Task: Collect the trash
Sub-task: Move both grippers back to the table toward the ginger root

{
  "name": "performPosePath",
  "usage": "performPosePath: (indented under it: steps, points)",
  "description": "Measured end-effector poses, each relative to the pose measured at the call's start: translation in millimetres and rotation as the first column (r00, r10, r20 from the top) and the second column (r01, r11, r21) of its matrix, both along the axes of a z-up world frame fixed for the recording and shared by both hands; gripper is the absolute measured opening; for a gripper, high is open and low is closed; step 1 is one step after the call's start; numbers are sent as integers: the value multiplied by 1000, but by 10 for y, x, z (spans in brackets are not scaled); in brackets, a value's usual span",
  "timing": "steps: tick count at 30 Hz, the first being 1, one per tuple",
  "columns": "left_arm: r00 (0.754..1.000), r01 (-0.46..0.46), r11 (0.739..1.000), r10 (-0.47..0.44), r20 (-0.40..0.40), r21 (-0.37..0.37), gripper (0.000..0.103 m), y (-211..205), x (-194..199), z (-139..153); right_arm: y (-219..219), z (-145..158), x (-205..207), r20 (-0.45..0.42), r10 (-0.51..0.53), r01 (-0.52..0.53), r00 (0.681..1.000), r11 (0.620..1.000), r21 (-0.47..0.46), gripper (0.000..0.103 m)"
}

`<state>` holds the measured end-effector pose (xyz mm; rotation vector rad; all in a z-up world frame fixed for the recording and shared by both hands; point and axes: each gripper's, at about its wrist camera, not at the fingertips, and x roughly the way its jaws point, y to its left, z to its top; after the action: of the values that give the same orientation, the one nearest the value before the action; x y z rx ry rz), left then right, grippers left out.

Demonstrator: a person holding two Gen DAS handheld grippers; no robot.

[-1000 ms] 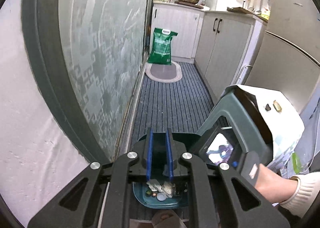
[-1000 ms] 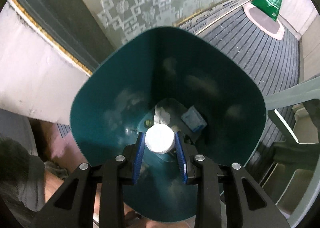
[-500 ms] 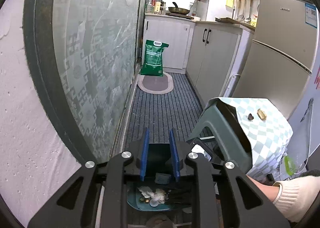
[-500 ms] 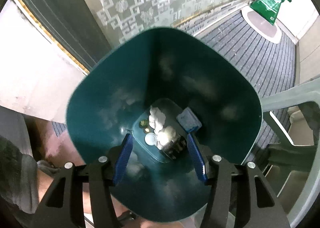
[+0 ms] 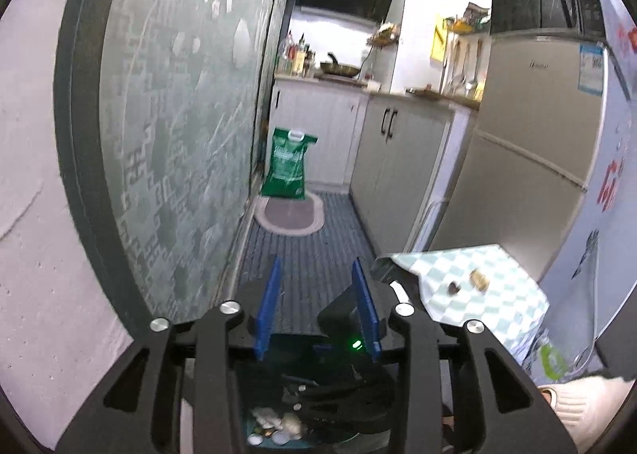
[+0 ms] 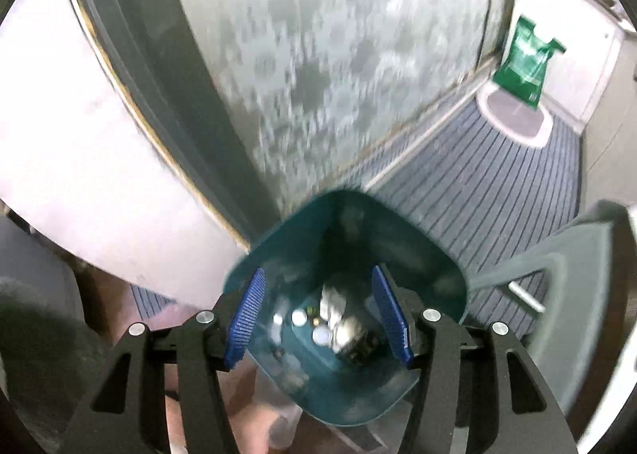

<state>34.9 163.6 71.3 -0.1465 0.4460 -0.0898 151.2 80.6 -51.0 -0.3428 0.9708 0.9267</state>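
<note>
The narrow kitchen ran ahead of both cameras: a frosted patterned glass door [image 5: 171,159] along the left, a refrigerator [image 5: 533,167] on the right, and a striped floor mat [image 6: 477,191] leading to a green sack [image 5: 288,163] at the far cabinets.

Below the right tongs [image 6: 320,318] stood the teal trash bin [image 6: 278,239], its mouth open upward. Collected trash [image 6: 338,328] lay at the bottom: white bottle caps, crumpled paper, some darker scraps. The right tongs were spread wide and held nothing, poised directly over the bin's opening.

To the right sat a stool draped in a checked cloth [image 5: 477,287], serving as a desk. On it remained two small scraps [image 5: 467,281], one dark and one tan, lying side by side and apart from one another; they were too small to show a clear long axis.

The left tongs [image 5: 316,308] were likewise wide and empty, pointing down the kitchen, with the bin visible beneath them.

From the left tongs, the scraps lay ahead and to the right, at about the height of the fingertips. Judging by the stool's place at the right of both views, the right hand seemed the nearer one for the next pickup, with the bin just beside the stool.
</note>
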Motion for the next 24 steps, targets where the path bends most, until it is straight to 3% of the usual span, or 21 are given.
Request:
performPosePath:
  steps: [5,11,24]
  points:
    - [999,33,999,-33,23,24,39,-260,34,46,-340,436,98,72,-63,57,995,995,85,45]
    - [996,60,998,-60,70,2,39,-469,47,147,-836,681,271,120,-166,149,979,979,140,45]
    - [996,81,997,-81,47,15,41,-944,244,146,-1952,763,592,160,-376,347,913,920,182,45]
